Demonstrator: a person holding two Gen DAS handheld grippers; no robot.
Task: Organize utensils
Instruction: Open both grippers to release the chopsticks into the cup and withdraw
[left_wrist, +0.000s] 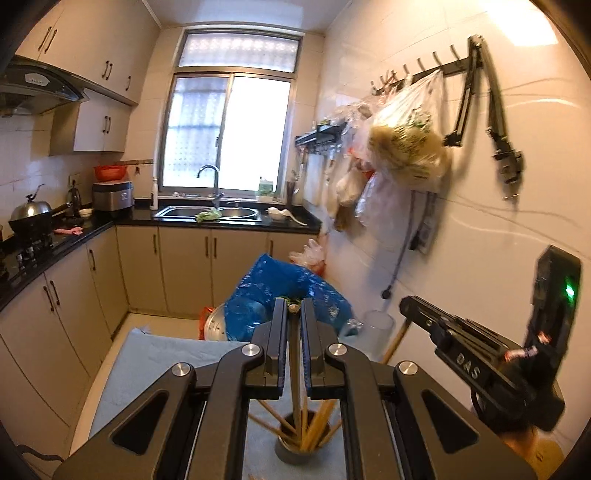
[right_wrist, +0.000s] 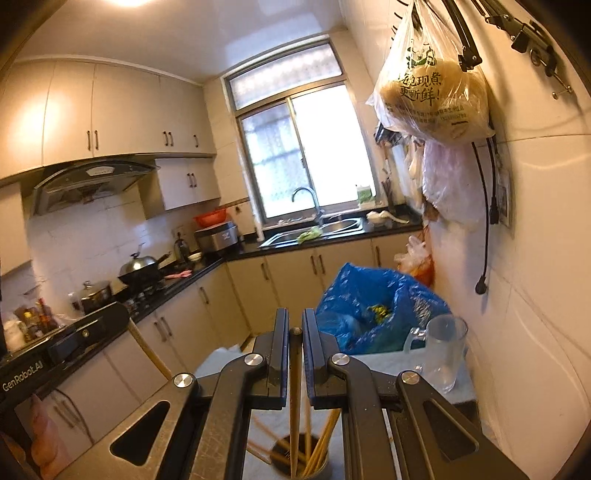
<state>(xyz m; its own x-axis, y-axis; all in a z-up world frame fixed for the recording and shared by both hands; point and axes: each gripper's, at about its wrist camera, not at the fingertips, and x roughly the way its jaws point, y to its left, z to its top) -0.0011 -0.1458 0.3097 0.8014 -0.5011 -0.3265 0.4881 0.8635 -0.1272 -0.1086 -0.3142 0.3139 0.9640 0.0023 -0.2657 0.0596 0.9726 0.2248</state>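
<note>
Chopsticks (left_wrist: 310, 428) stand bunched in a round metal holder (left_wrist: 295, 452) on the cloth-covered table (left_wrist: 155, 354) below both of my tools, fanning out over its rim; in the right wrist view the same holder (right_wrist: 299, 467) sits low in the middle, sticks leaning in several directions.

My left gripper (left_wrist: 294, 306) has its jaws drawn nearly together on a single chopstick (left_wrist: 294, 354), which runs up the narrow gap between them with its tip showing at the top; its lower end drops toward the holder, though I cannot tell whether it is clear of the others.

My right gripper (right_wrist: 295, 325) is likewise pinched almost closed on one chopstick (right_wrist: 294, 387), the stick upright between the pads and reaching down to the holder's mouth.

From the left wrist view the right gripper (left_wrist: 410, 306) appears to the right, and a slanting wooden stick (left_wrist: 397, 341) shows below it; I cannot tell whether it is the one gripped.

A clear glass mug (right_wrist: 441, 354) stands on the table's far right corner, near the tiled wall; a blue plastic bag (right_wrist: 369, 306) bulges just beyond the table edge; a plastic bag of food (right_wrist: 436, 96) hangs from the wall hooks above.
</note>
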